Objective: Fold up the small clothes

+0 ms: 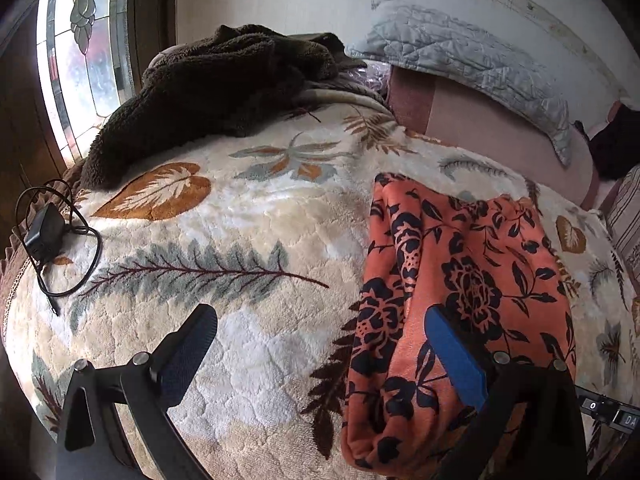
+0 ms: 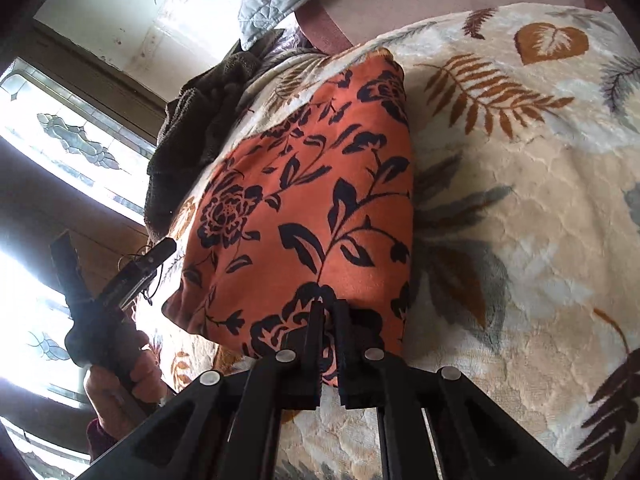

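Note:
An orange garment with a black flower print (image 1: 460,264) lies folded lengthwise on the leaf-patterned blanket (image 1: 240,216). In the left wrist view my left gripper (image 1: 324,336) is open. Its blue-padded finger (image 1: 452,352) hovers over the garment's near left part, and its other finger (image 1: 192,340) is over bare blanket. In the right wrist view my right gripper (image 2: 330,314) is shut on the near edge of the garment (image 2: 312,184), with fabric bunched at the tips. A hand (image 2: 120,384) holds the left gripper (image 2: 112,252) at the left, beside the garment.
A dark brown fleece (image 1: 208,92) is heaped at the far left of the bed. A black charger with its cable (image 1: 44,236) rests on the left edge. A grey quilted pillow (image 1: 472,64) leans on the wall behind. A stained-glass window (image 1: 80,52) is at the left.

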